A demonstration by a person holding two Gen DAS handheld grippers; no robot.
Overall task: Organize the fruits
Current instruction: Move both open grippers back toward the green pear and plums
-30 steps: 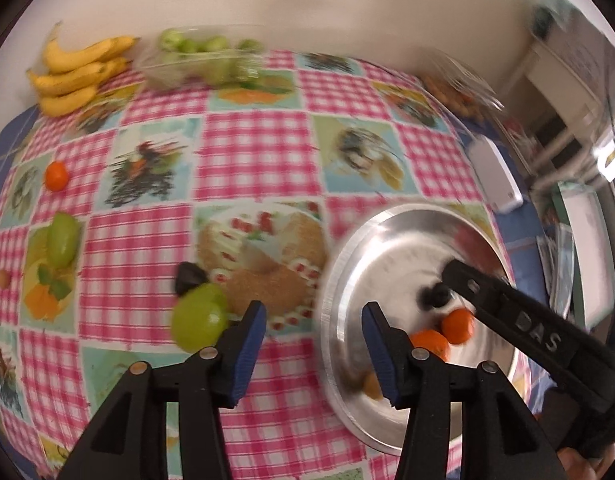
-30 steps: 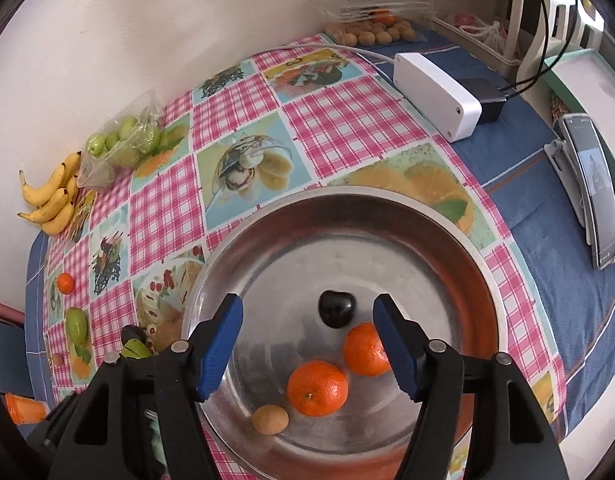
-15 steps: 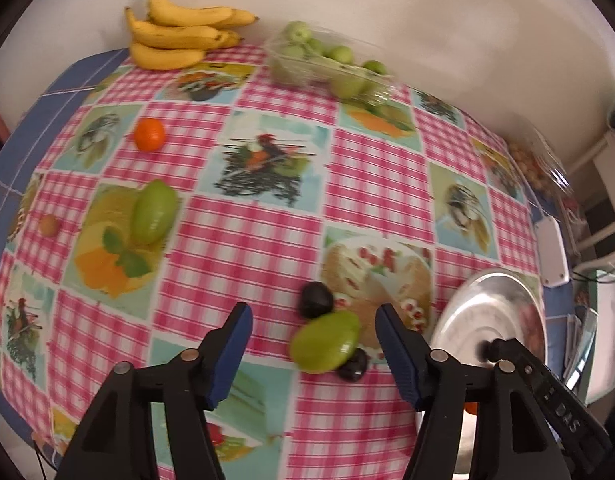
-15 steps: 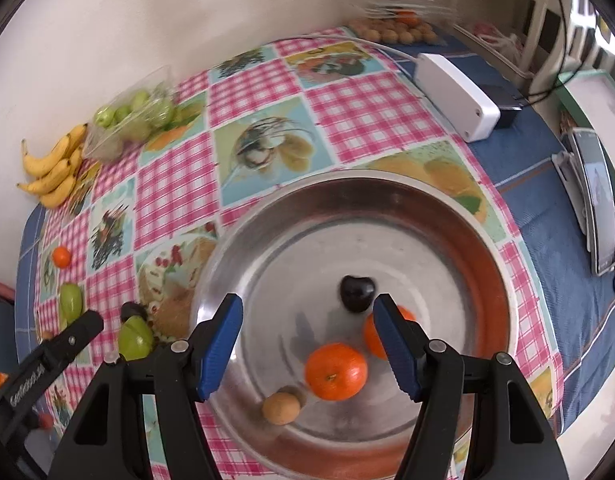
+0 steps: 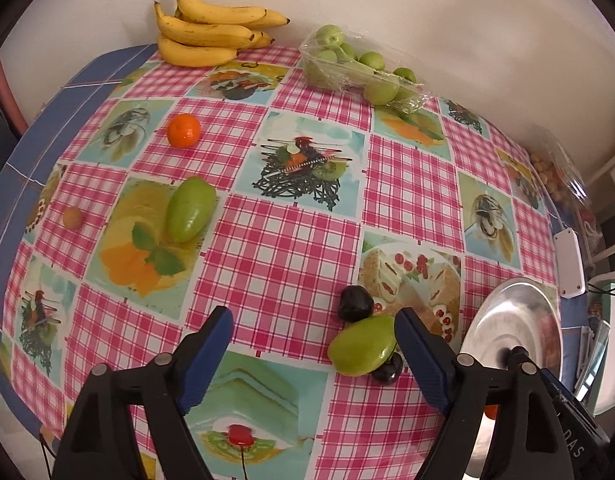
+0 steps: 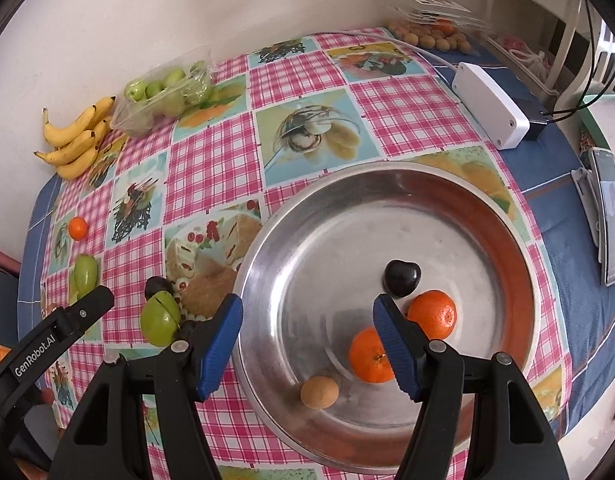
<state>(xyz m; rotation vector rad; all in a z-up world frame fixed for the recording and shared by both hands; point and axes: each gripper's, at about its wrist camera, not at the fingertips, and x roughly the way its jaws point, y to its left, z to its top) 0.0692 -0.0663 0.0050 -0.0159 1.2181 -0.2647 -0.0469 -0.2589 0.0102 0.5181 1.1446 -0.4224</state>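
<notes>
Left wrist view: the left gripper (image 5: 313, 354) hangs over the pink checked tablecloth (image 5: 275, 248) with its jaws opening wide and nothing pressed between the blue pads. A green mango (image 5: 363, 346) lies just inside the right-hand pad, apart from the other pad, with one dark plum (image 5: 355, 304) touching its far side and a second dark fruit (image 5: 385, 372) tucked under its near edge. Farther off on the cloth lie another green mango (image 5: 189, 210), a tangerine (image 5: 183, 131) and a small tan fruit (image 5: 72, 217), well apart from one another. A bunch of bananas (image 5: 211, 32) and a clear pack of small green fruits (image 5: 359, 66) sit against the wall. The steel bowl (image 5: 507, 328) shows at the right edge, partly behind the gripper's arm.

Right wrist view: the right gripper (image 6: 307, 344) is held above the steel bowl (image 6: 347, 208), jaws moderately apart and empty. Inside the bowl rest two tangerines (image 6: 369, 356) (image 6: 433, 314) touching each other, a dark plum (image 6: 401, 276) just beyond them, and a small tan fruit (image 6: 319, 392) near the front rim. To the left of the bowl, on the cloth, the green mango (image 6: 161, 318) lies with a dark plum (image 6: 157, 286) beside it; the left gripper's black arm (image 6: 47, 340) reaches in from the lower left. A white box (image 6: 489, 104) and a phone (image 6: 609, 216) lie on the blue cloth at the right.
</notes>
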